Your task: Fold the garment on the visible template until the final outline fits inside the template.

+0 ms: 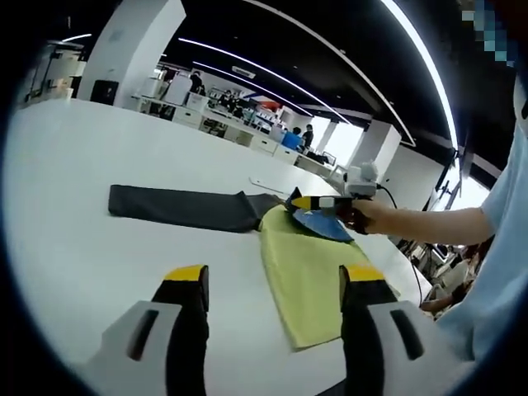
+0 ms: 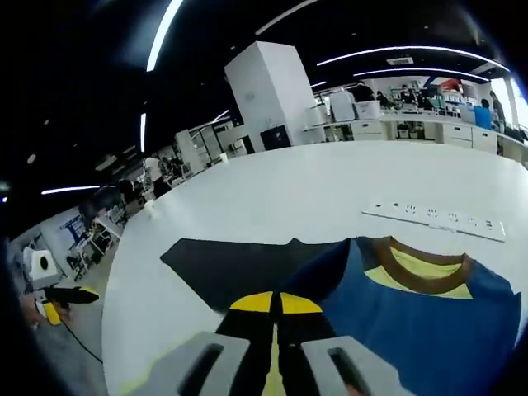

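A garment lies on the white table (image 1: 74, 239); its yellow-green side (image 1: 305, 272) faces up in the left gripper view. Its blue side (image 2: 412, 322), with a brown collar (image 2: 421, 264), fills the lower right of the right gripper view. A dark grey flat sheet (image 1: 181, 206) stretches left from it. My right gripper (image 1: 299, 202), held by a hand, is shut on a lifted blue fold of the garment (image 1: 318, 223) at its far end. Its own jaws (image 2: 274, 304) meet tip to tip over the cloth. My left gripper (image 1: 274, 276) hovers open above the near part, holding nothing.
A white power strip (image 2: 433, 216) lies on the table beyond the garment. The person's arm and light blue sleeve (image 1: 503, 247) fill the right side. Desks, pillars and people stand far behind the table. The table edge curves at the left (image 2: 115, 280).
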Motion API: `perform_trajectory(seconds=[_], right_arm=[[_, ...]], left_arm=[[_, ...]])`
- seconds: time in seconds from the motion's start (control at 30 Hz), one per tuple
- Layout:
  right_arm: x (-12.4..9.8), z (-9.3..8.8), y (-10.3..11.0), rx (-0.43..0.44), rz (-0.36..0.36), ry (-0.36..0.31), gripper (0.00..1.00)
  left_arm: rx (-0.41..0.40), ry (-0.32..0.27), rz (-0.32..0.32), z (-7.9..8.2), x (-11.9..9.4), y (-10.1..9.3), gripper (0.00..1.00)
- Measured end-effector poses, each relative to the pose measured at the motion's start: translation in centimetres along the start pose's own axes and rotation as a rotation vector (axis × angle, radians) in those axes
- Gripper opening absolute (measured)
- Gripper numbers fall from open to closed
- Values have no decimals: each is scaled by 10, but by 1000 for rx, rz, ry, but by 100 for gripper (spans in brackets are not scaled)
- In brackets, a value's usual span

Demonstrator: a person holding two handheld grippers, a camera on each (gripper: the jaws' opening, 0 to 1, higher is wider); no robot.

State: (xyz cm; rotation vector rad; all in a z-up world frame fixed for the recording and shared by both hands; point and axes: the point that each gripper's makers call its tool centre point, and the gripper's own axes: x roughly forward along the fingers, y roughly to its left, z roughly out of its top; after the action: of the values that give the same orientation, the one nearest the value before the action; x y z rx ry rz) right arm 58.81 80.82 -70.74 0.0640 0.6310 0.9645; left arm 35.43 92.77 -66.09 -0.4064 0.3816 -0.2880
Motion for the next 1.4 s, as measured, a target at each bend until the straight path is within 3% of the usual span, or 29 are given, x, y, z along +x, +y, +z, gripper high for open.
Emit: perform_trajectory(seconds=[0.47,0.8,0.97,1.1,1.23,1.4], right_arm=[[21,-29,-1,-28,4,87,0],[22,-24,10,-43,27,73,1],[17,-24,16,-117,31,72,38],[10,-25,15,-159,30,79,50],[5,-27,8,-185,3,89,74],[-1,-26,-6,-175,-27,89,96]], left_arm=[[-18,9,9,-6,-3,-1,61],[-23,4,17,-3,-6,4,60],[-17,6,12,-2,-6,2,61],[-15,9,6,-2,-5,1,61],[-8,9,-4,-1,-3,-2,61],[-1,16,-18,0,0,-5,61]])
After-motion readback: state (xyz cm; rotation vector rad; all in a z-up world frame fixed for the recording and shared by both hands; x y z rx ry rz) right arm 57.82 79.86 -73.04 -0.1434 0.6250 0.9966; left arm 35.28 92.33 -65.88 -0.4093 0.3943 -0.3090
